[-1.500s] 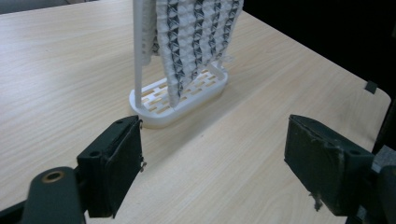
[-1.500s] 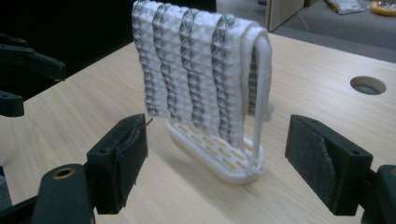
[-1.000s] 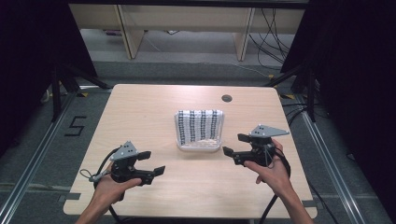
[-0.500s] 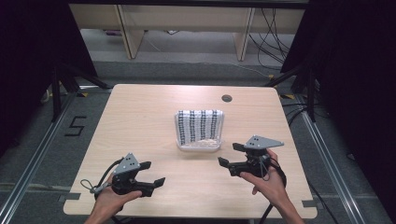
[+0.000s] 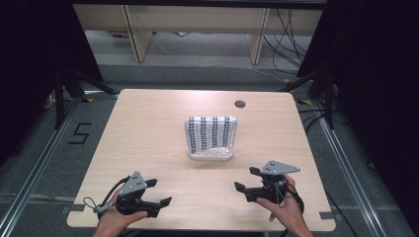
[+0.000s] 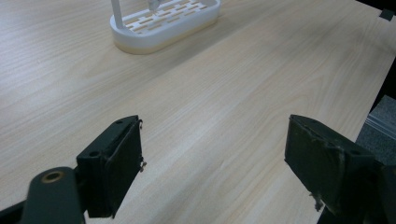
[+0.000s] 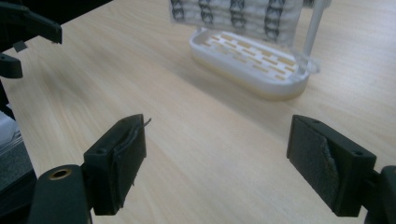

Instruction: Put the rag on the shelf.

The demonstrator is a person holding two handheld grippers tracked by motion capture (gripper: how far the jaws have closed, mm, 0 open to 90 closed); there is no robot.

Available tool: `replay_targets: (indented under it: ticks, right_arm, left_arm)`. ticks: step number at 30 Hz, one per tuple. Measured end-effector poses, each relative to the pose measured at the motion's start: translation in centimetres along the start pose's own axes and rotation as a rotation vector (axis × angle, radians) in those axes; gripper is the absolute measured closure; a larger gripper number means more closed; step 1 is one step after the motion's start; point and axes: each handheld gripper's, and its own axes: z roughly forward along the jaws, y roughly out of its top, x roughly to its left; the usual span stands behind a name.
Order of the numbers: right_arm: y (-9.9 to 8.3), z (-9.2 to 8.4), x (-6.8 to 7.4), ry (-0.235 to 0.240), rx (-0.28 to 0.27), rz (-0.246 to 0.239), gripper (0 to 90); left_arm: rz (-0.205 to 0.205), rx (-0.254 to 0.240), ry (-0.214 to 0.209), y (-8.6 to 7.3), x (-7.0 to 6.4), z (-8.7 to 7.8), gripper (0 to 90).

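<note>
A white slotted tray (image 5: 210, 152) sits at the middle of the wooden table (image 5: 148, 128), with an upright clear panel (image 5: 211, 132) bearing dark patterned stripes behind it. My left gripper (image 5: 159, 192) is near the table's front left edge, open and empty, well short of the tray. My right gripper (image 5: 246, 178) is at the front right, open and empty too. In the left gripper view the gripper (image 6: 215, 158) spans bare wood, with the tray (image 6: 166, 23) far ahead. In the right gripper view the gripper (image 7: 217, 163) faces the tray (image 7: 252, 63), and the left gripper's jaws (image 7: 23, 28) show at the top left.
A small round hole (image 5: 240, 104) lies in the table's back right part. Dark metal stands and cables (image 5: 316, 79) flank the table. A "5" (image 5: 79, 133) is marked on the floor at left. Wooden furniture legs (image 5: 133, 34) stand beyond the far edge.
Both grippers have drawn back toward the table's near edge, away from the tray. Both jaws stay open. The tray has not moved.
</note>
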Motion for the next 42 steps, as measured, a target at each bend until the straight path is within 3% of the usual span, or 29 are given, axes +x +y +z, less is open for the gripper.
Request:
replay_targets:
  ticks: [1,2,4,8,10,11,13,16,17,18,19,20,21,22,24,25,26,27,29,32,33,35,36,37,38,40,42]
  right_arm:
    - [-0.5,0.0,0.3,0.011,0.009,0.038,21.0]
    - [-0.6,-0.1,0.2,0.000,0.017,0.007,21.0]
    - [-1.1,0.1,0.5,0.013,0.028,0.027,20.9]
    - [-1.9,0.3,0.9,0.000,0.066,0.001,20.6]
    - [-2.1,0.3,0.9,-0.002,0.070,-0.024,19.8]
    - [-2.2,0.4,0.9,-0.005,0.072,-0.029,18.2]
    - [-2.5,0.4,1.2,-0.002,0.086,-0.007,16.2]
    - [-3.0,0.6,1.2,0.006,0.104,-0.035,16.2]
    - [-3.2,0.5,1.6,0.019,0.120,0.008,16.2]
    - [-3.4,0.6,1.3,0.016,0.111,-0.028,16.2]
    - [-3.5,0.4,1.7,0.010,0.122,0.006,16.3]
    - [-3.6,0.5,1.5,0.014,0.113,-0.029,16.2]
    - [-3.8,0.4,1.6,0.008,0.120,-0.034,16.3]
    - [-3.9,0.4,1.8,0.013,0.126,-0.023,16.3]
    - [-4.2,0.4,1.7,0.013,0.136,-0.037,16.3]
    - [-4.3,0.3,1.9,0.015,0.147,-0.018,16.3]
    - [-4.3,0.3,1.8,0.018,0.142,-0.041,16.3]
    - [-4.4,0.3,1.8,0.006,0.146,-0.041,16.3]
    - [-4.5,0.2,1.9,0.001,0.154,-0.048,16.3]
    - [-4.6,0.1,2.0,0.008,0.151,-0.049,16.3]
    - [-4.6,0.1,1.9,0.008,0.147,-0.053,16.4]
    - [-4.5,0.1,1.8,-0.005,0.135,-0.061,16.4]
    - [-4.5,0.1,1.8,-0.002,0.137,-0.061,16.5]
    - [-4.5,0.2,1.6,0.014,0.135,-0.057,16.5]
    - [-4.5,0.1,1.6,-0.013,0.139,-0.059,16.5]
    - [-4.6,0.1,1.5,-0.011,0.141,-0.051,16.5]
    - [-4.6,0.2,1.6,-0.006,0.140,-0.045,16.5]
  left_arm:
    - [0.007,0.003,0.000,-0.1,0.0,0.0,18.4]
    - [-0.003,-0.007,-0.001,-0.2,-0.1,0.0,18.4]
    - [-0.006,0.003,-0.004,-0.4,-0.3,0.0,18.2]
    - [-0.015,0.010,-0.007,-0.9,-0.5,0.1,17.8]
    - [-0.007,0.011,-0.004,-1.3,-0.8,0.2,17.8]
    - [0.005,0.035,-0.002,-1.4,-0.8,0.1,17.8]
    - [0.000,0.029,-0.001,-1.8,-1.2,0.4,17.7]
    - [0.030,0.053,0.003,-2.0,-1.6,0.4,17.7]
    - [0.026,0.045,-0.002,-2.1,-1.8,0.5,17.7]
    - [0.034,0.052,-0.002,-2.1,-1.8,0.4,17.6]
    - [0.040,0.054,-0.001,-2.1,-1.8,0.4,17.2]
    - [0.031,0.049,0.001,-2.2,-1.9,0.4,17.0]
    - [0.034,0.044,0.003,-2.2,-1.9,0.4,16.9]
    - [0.045,0.067,0.007,-2.2,-1.8,0.3,16.7]
    - [0.030,0.052,0.000,-2.5,-1.9,0.4,16.6]
    - [0.030,0.051,0.008,-2.6,-2.0,0.5,16.6]
    - [0.052,0.074,0.013,-2.6,-1.9,0.4,16.6]
    - [0.025,0.056,0.016,-2.6,-2.2,0.6,16.6]
    - [0.021,0.045,0.012,-2.8,-2.4,0.9,16.6]
    - [0.053,0.067,0.015,-2.9,-2.4,1.1,16.6]
    - [0.038,0.064,0.016,-2.9,-2.6,1.3,16.6]
    - [0.050,0.070,0.019,-2.8,-2.5,1.2,16.6]
    - [0.040,0.046,0.013,-2.9,-2.5,1.4,16.6]
    - [0.053,0.065,0.023,-2.8,-2.3,1.3,16.5]
    - [0.056,0.075,0.015,-2.8,-2.3,1.1,16.5]
    - [0.026,0.054,0.020,-2.9,-2.4,1.4,16.5]
    - [0.063,0.073,0.016,-2.8,-2.1,1.3,16.5]
